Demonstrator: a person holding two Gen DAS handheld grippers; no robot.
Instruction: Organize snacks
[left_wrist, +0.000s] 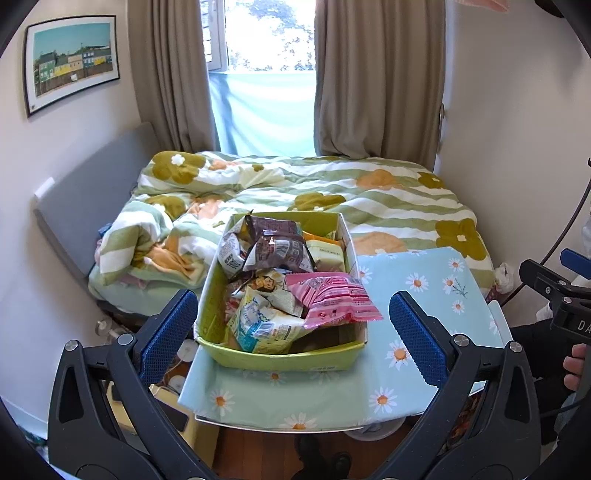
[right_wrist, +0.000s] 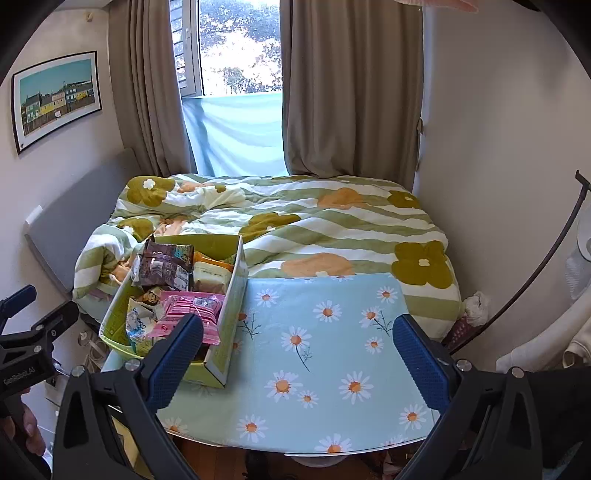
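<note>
A yellow-green cardboard box (left_wrist: 280, 360) (right_wrist: 229, 314) stands on the left part of a small table with a daisy-print cloth (left_wrist: 424, 317) (right_wrist: 332, 350). Several snack packets fill it: a pink one (left_wrist: 332, 301) (right_wrist: 192, 314) on top at the front, a brown one (left_wrist: 273, 247) (right_wrist: 162, 266) at the back, a pale blue-white one (left_wrist: 258, 325) in the near corner. My left gripper (left_wrist: 293, 332) hangs open just before the box, nothing between its fingers. My right gripper (right_wrist: 299, 354) is open over the bare cloth to the box's right, its left finger (right_wrist: 173, 362) in front of the box's near corner.
A bed with a green, orange and white floral duvet (left_wrist: 332, 192) (right_wrist: 314, 221) lies directly behind the table, under a curtained window. Walls close in on both sides. A grey headboard (left_wrist: 85, 206) stands at the left. The cloth right of the box is bare.
</note>
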